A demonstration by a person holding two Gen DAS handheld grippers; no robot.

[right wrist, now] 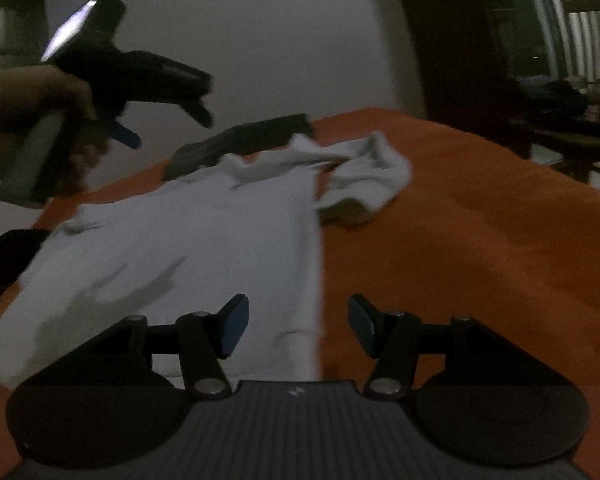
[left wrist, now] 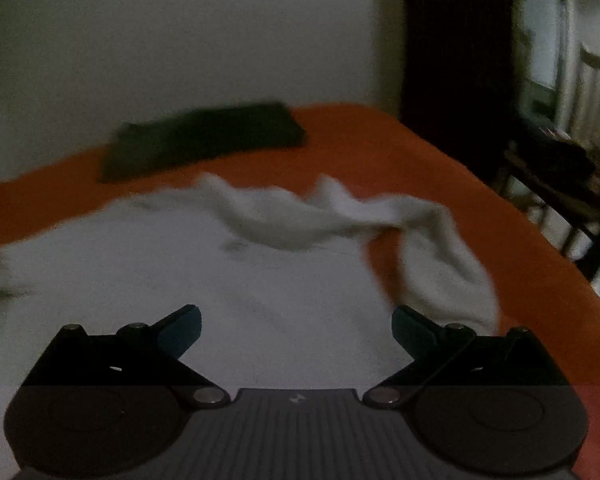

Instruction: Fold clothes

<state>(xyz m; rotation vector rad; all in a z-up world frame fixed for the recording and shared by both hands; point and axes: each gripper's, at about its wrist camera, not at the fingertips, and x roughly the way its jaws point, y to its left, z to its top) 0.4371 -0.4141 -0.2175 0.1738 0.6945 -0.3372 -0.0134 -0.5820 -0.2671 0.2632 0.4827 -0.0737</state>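
Note:
A white shirt [left wrist: 172, 264] lies spread on an orange bed cover [left wrist: 440, 168]; its far part is bunched and one sleeve [left wrist: 448, 248] trails toward the right. My left gripper [left wrist: 296, 330] is open and empty, above the shirt's near part. In the right wrist view the shirt [right wrist: 204, 240] lies flat with its straight right edge running toward me, its sleeve [right wrist: 364, 184] crumpled beyond. My right gripper [right wrist: 298, 326] is open and empty, straddling that edge from above. The left gripper [right wrist: 168, 120], held by a hand, hovers open above the shirt's far left.
A folded dark garment [left wrist: 204, 140] lies at the far side of the bed near the white wall; it also shows in the right wrist view [right wrist: 240, 140]. A dark object [right wrist: 8, 260] lies at the shirt's left. A wooden chair [left wrist: 560, 200] stands right of the bed.

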